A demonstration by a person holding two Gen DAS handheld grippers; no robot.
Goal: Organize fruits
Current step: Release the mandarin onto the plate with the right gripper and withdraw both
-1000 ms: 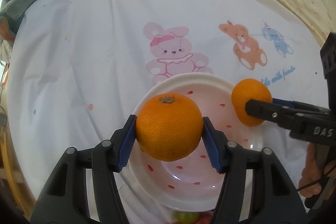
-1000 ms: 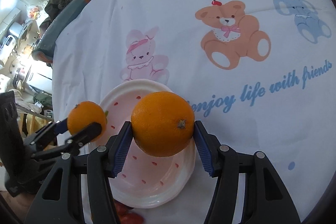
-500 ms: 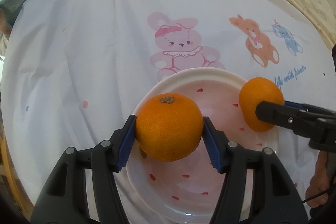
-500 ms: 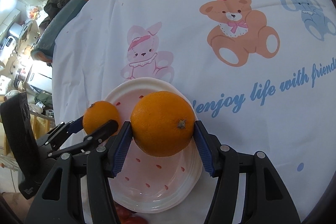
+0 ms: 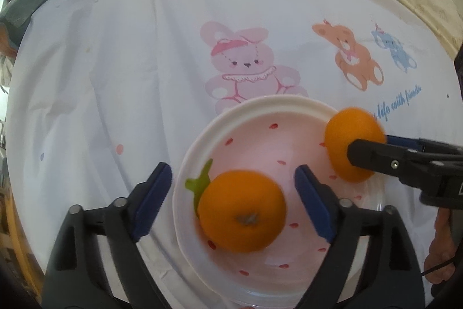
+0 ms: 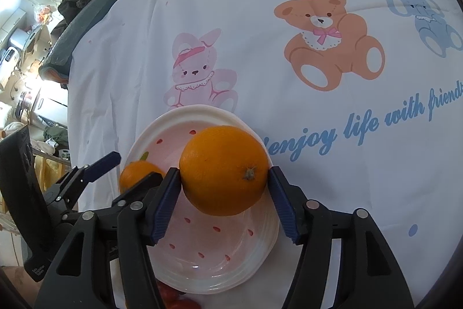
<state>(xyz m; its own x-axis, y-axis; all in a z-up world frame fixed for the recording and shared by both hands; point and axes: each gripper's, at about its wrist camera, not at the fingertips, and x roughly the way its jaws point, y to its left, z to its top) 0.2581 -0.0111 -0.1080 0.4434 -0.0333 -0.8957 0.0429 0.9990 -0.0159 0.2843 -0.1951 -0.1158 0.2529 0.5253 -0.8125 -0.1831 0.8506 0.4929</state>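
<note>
Bedsheet (image 5: 130, 77): L claw (image 5: 231, 168) just opened wide, orange (image 5: 241, 210) loose between.

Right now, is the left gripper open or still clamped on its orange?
Open. The left gripper has just been opening; its blue pads stand clear of the orange, which lies in the strawberry bowl.

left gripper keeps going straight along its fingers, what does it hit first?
Likely the orange lying in the plate, right between the open left gripper pads. Depth is unclear.
</note>
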